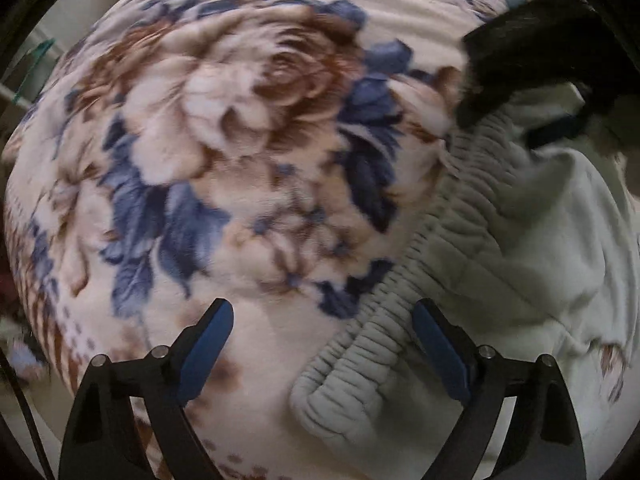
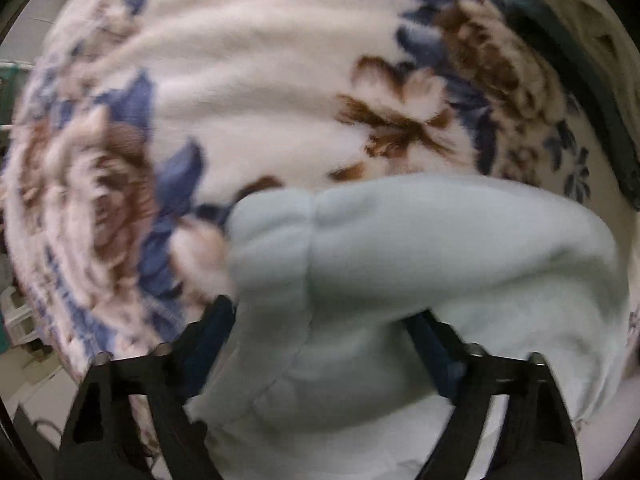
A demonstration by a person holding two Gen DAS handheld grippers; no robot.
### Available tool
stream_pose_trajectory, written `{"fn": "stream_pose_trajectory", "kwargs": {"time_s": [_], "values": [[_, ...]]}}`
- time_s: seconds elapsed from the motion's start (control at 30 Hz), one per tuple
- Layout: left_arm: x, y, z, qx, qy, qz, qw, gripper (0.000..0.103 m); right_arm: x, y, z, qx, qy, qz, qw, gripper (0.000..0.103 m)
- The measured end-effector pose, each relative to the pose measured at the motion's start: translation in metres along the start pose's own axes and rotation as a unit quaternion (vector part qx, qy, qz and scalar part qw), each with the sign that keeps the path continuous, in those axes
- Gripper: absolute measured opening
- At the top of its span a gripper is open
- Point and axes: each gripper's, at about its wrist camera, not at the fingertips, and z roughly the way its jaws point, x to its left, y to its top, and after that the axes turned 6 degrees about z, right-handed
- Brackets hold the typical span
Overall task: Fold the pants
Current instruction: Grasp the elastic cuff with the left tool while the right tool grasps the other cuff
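Pale grey-white pants lie on a floral blanket; their gathered elastic waistband runs diagonally at the right. My left gripper is open just above the blanket, and its right finger is at the waistband's lower end. The other gripper shows as a dark shape at the upper right, over the far end of the waistband. In the right wrist view the pants fill the lower middle as a bunched fold. My right gripper is open, with pants fabric lying between its fingers.
The blanket covers a bed and reaches out to the left and far side. A dark-edged cushion or pillow lies at the upper right. Floor and pale furniture show past the bed's left edge.
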Motion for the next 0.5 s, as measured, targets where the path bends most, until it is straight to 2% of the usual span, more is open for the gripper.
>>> {"fn": "stream_pose_trajectory", "kwargs": {"time_s": [0.1, 0.27, 0.37, 0.47, 0.5], "values": [[-0.007, 0.000, 0.003, 0.002, -0.011, 0.019, 0.9998, 0.092, 0.004, 0.005, 0.004, 0.008, -0.003, 0.000, 1.000, 0.077], [-0.029, -0.009, -0.008, 0.008, -0.022, 0.058, 0.9980, 0.092, 0.005, 0.008, 0.003, 0.021, 0.004, 0.000, 1.000, 0.075], [-0.044, -0.011, 0.010, 0.033, -0.033, 0.081, 0.9956, 0.091, -0.002, 0.014, 0.005, 0.039, 0.015, 0.004, 0.999, 0.075], [-0.049, -0.009, 0.027, 0.044, -0.043, 0.083, 0.9946, 0.077, -0.009, 0.021, 0.009, 0.061, 0.019, 0.005, 0.998, 0.076], [-0.049, -0.007, 0.028, 0.040, -0.048, 0.079, 0.9950, 0.068, -0.008, 0.024, 0.012, 0.065, 0.020, 0.005, 0.998, 0.076]]}}
